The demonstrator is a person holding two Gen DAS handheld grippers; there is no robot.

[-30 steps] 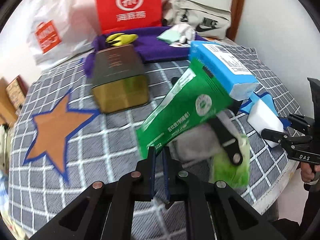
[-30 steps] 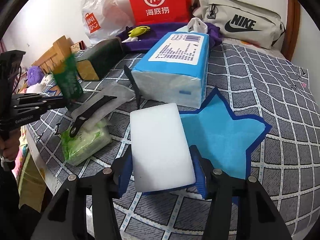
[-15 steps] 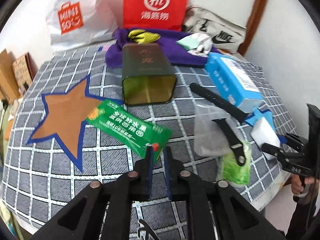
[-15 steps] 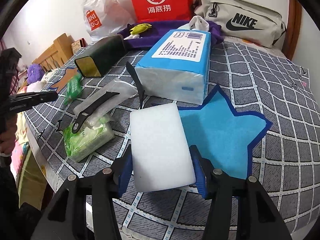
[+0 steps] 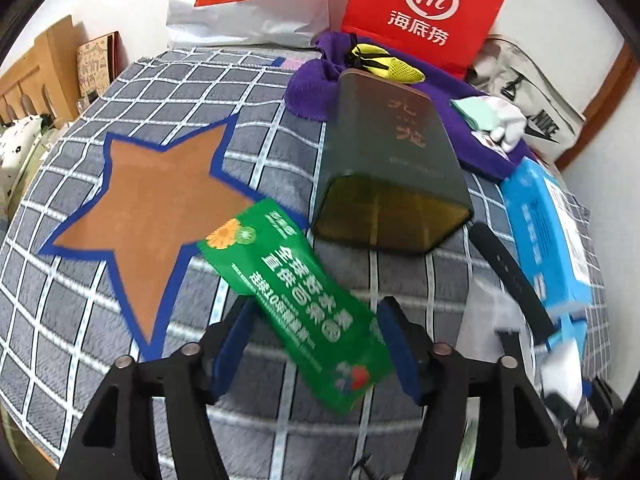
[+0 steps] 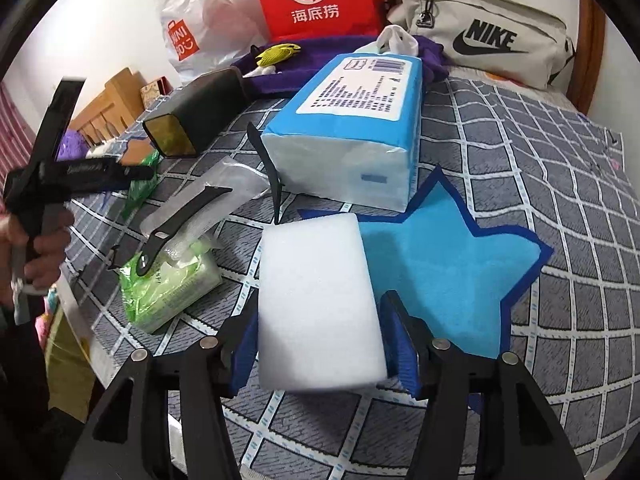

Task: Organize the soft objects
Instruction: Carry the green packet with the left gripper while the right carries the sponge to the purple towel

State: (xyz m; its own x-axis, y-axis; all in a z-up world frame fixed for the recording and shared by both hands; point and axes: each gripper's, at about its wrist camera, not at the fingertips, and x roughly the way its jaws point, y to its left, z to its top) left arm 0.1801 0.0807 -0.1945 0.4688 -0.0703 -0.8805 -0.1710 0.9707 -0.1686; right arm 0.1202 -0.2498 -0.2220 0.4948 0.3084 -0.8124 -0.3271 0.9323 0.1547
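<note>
In the left wrist view my left gripper [image 5: 316,344] is open, and a green foil pouch [image 5: 296,300] lies between its spread fingers on the checked cloth, its far end at the edge of the brown star patch [image 5: 156,208]. In the right wrist view my right gripper [image 6: 320,344] is shut on a white foam block [image 6: 316,308], which sits at the left edge of the blue star patch [image 6: 444,280]. The left gripper [image 6: 132,174] also shows there at far left, over the green pouch [image 6: 142,186].
A dark green tin [image 5: 392,184] lies on its side behind the pouch. A blue tissue pack [image 6: 352,132], a green wipes pack [image 6: 168,288] under a clear bag and black strap [image 6: 180,220], purple cloth [image 5: 472,120], a red bag [image 5: 424,12] and a Nike bag [image 6: 488,44] fill the rest.
My left gripper carried the green pouch from beside the tissue pack down to the cloth by the brown star, then opened and let it go. The right gripper stayed shut on the foam block.
</note>
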